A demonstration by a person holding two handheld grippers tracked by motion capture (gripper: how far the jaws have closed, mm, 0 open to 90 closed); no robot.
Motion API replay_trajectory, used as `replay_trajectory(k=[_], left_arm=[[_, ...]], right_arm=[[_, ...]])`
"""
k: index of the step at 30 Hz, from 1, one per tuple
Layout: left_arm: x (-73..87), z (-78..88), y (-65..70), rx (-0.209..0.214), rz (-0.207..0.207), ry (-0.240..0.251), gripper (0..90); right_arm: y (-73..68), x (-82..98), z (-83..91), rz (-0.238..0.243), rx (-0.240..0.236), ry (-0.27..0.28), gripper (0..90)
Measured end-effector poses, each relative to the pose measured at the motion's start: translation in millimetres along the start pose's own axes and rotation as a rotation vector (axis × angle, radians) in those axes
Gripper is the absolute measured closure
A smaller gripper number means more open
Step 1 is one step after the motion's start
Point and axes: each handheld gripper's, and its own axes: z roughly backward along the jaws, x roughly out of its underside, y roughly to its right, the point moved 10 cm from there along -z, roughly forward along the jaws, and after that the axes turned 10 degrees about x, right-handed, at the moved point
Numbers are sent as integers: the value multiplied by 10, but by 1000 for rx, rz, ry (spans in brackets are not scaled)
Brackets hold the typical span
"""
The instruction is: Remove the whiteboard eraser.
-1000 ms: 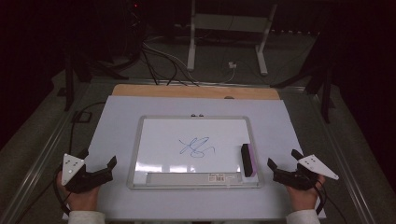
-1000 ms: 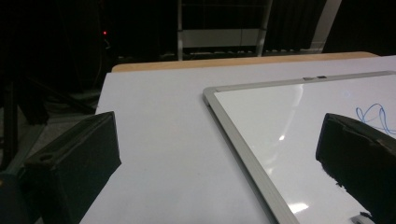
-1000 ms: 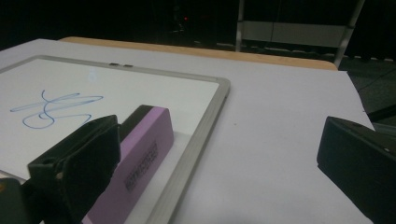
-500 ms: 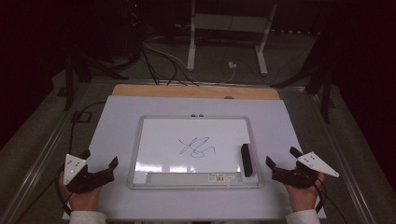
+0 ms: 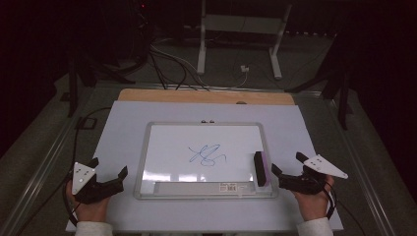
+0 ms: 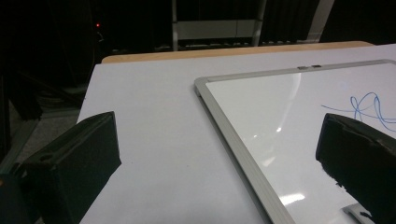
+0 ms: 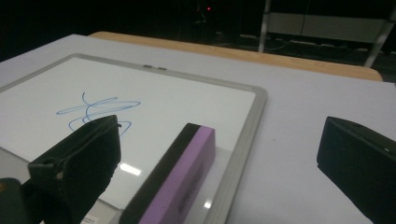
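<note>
So the left gripper (image 5: 107, 173) sits off the left edge of the aluminium-framed whiteboard (image 5: 147, 129), jaws spread wide, holding nothing, probably just parked out of the way. The blue marker scribble (image 5: 206, 155) sits mid-board. The purple-and-black block eraser (image 5: 260, 168) lies along the board's right edge, so the right gripper (image 5: 286, 165), just beside it and equally wide open, looks lined up to grab it.

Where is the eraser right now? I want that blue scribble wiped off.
In the high view the eraser lies on the whiteboard along its right edge, right of the blue scribble and just ahead of the right hand-held gripper.
</note>
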Motion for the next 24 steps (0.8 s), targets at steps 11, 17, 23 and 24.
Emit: replay_trajectory(k=[11, 17, 23, 24], left_arm=[[12, -9, 8, 0, -4, -4, 7], [14, -7, 5, -1, -5, -5, 6], [7, -5, 10, -1, -4, 0, 7], [8, -6, 9, -1, -5, -1, 7]], right_arm=[[-160, 48, -130, 4, -24, -51, 2], [-243, 141, -228, 4, -25, -104, 2], [-315, 271, -324, 7, -13, -193, 12], [-328, 296, -339, 13, -2, -211, 59]])
